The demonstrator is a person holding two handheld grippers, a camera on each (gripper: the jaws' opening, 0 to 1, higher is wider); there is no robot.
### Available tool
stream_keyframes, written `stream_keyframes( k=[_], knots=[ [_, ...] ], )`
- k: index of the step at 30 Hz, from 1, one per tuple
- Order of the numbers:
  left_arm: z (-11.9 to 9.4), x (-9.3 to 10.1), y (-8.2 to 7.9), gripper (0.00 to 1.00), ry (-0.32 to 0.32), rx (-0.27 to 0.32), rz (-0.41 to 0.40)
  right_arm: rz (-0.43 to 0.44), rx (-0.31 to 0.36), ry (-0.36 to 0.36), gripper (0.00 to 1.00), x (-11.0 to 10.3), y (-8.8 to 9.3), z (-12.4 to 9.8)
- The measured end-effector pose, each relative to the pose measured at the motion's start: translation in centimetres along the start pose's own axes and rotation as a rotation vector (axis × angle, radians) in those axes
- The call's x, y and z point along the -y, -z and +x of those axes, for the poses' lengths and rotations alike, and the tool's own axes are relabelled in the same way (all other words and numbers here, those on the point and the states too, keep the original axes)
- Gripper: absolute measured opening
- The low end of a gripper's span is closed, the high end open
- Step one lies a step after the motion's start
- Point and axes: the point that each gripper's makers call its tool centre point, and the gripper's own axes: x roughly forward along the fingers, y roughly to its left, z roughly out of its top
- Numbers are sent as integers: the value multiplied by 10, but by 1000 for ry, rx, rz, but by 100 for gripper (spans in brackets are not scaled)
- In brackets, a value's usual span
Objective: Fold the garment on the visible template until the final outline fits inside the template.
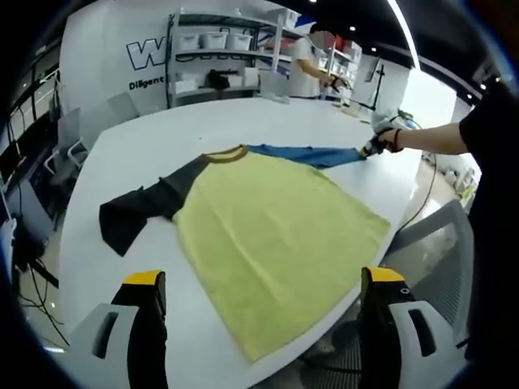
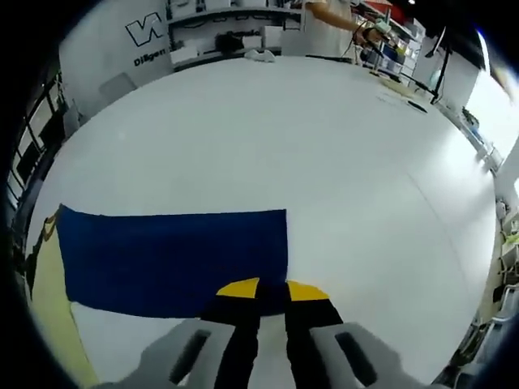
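Garment (image 1: 280, 239) first: a raglan shirt with a yellow-green body lies flat on the white table (image 1: 162, 146), its lower hem reaching the near edge. Going left to right in the left gripper view, the black sleeve (image 1: 142, 212) trails out toward the left, the brown-trimmed collar (image 1: 227, 154) sits at the top of the body, and the blue sleeve (image 1: 312, 155) stretches right to the right gripper (image 1: 375, 146), held in a gloved hand (image 1: 388, 126). The left gripper (image 1: 263, 312) hovers over the hem, jaws spread wide and grasping nothing. In the right gripper view the blue sleeve lies flat, its cuff end pinched between the nearly closed jaws (yellow tips just overlapping the cloth). Shelving (image 1: 223, 57) with bins stands beyond the table, a person (image 1: 308, 65) beside it.
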Motion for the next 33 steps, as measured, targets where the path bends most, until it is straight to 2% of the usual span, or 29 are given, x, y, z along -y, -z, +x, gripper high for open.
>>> stream_keyframes(
  k=[2, 4, 7, 15, 16, 18, 25, 26, 33],
  knots=[
    [0, 1, -1, 97, 4, 5, -1, -5, -6, -25, 0, -6, -1, -1],
    [0, 2, -2, 97, 8, 4, 4, -4, -9, -14, 0, -12, 0, -7],
    [0, 3, -3, 97, 13, 6, 9, -32, 14, -54, 0, -23, -13, -13],
    [-1, 3, -1, 99, 26, -4, 13, 2, 18, -139, 0, -52, -37, -36],
    [0, 4, -1, 99, 31, -5, 14, 5, 15, -166, 0, -63, -39, -42],
    [0, 5, -1, 99, 35, -4, 16, 1, 2, -176, 0, -70, -40, -47],
    [1, 6, -3, 99, 46, 1, 17, -37, 22, -255, 0, -110, -57, -62],
    [0, 6, -3, 99, 49, 4, 16, -42, 30, -280, 0, -122, -61, -67],
    [-1, 8, -2, 99, 55, 4, 33, -102, 39, -377, 0, -172, -68, -82]
  ],
)
